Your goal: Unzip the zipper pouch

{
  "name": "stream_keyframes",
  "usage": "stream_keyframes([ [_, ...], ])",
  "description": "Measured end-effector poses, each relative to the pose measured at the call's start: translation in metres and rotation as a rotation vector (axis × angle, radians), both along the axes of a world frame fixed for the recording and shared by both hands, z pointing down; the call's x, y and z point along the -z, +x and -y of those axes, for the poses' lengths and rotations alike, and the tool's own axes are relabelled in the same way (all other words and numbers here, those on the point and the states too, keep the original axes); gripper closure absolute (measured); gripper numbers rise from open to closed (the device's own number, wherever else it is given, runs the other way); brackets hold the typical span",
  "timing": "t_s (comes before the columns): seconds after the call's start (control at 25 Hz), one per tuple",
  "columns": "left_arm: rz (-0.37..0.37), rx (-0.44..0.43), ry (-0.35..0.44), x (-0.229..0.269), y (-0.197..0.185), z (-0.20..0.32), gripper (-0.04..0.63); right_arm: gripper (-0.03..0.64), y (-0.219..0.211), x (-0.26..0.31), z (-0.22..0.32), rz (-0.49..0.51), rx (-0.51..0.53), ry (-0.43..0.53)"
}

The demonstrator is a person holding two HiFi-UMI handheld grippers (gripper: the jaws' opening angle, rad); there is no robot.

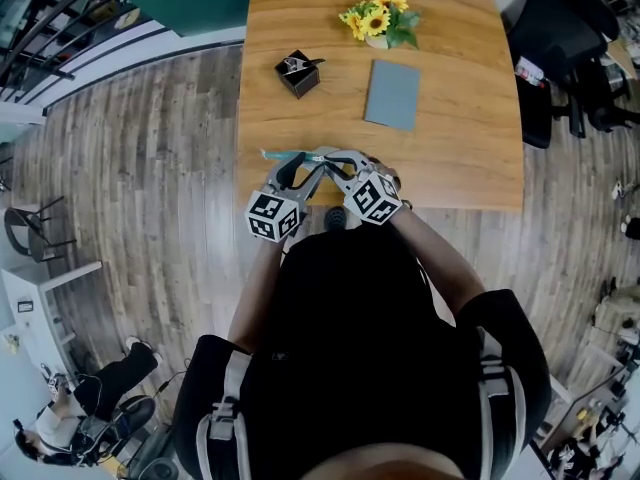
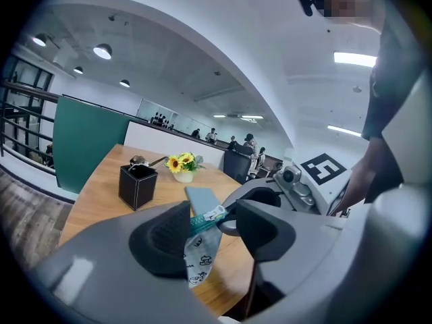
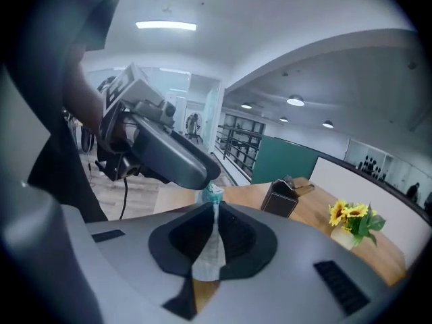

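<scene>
A small white printed zipper pouch (image 2: 200,258) with a teal zipper band (image 1: 283,155) is held up above the near edge of the wooden table (image 1: 460,158). My right gripper (image 3: 212,238) is shut on the pouch's white fabric (image 3: 210,255), with the teal end sticking out past its pads. My left gripper (image 2: 212,231) stands open around the pouch. The fabric lies against its left pad and there is a gap to the other pad. In the head view the left gripper (image 1: 292,168) and the right gripper (image 1: 335,161) meet tip to tip over the table edge.
On the table farther off stand a black pen holder (image 1: 298,73), a small pot of sunflowers (image 1: 380,18) and a flat grey notebook (image 1: 393,94). Dark chairs (image 1: 560,48) stand to the right of the table. Wooden floor surrounds it.
</scene>
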State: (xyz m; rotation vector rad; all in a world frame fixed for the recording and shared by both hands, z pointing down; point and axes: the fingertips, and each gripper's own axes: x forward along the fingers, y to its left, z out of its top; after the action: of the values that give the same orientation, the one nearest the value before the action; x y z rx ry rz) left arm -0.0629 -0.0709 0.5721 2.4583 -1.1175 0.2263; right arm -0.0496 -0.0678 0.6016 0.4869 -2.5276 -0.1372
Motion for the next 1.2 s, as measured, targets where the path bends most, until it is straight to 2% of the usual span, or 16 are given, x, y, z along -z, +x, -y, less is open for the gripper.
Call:
stream_keyframes([
  [0.24, 0.015, -0.058, -0.066, -0.01, 0.017, -0.01, 0.436, 0.589, 0.012, -0.01, -0.009, -0.135, 0.025, 0.152],
  [0.52, 0.061, -0.031, -0.12, -0.023, 0.022, -0.012, 0.408, 0.591, 0.012, -0.017, -0.024, -0.261, 0.103, 0.294],
  [0.6, 0.049, -0.021, -0.13, -0.024, 0.022, -0.013, 0.414, 0.591, 0.012, -0.018, -0.026, -0.262, 0.113, 0.293],
  [0.72, 0.013, -0.016, -0.144, -0.025, 0.02, -0.014, 0.462, 0.591, 0.015, -0.018, -0.026, -0.242, 0.113, 0.269],
  [1.0, -0.047, -0.016, -0.153, -0.023, 0.018, -0.016, 0.476, 0.591, 0.015, -0.017, -0.026, -0.176, 0.092, 0.185],
  [1.2, -0.084, -0.022, -0.155, -0.023, 0.014, -0.017, 0.497, 0.591, 0.012, -0.019, -0.025, -0.156, 0.081, 0.163],
])
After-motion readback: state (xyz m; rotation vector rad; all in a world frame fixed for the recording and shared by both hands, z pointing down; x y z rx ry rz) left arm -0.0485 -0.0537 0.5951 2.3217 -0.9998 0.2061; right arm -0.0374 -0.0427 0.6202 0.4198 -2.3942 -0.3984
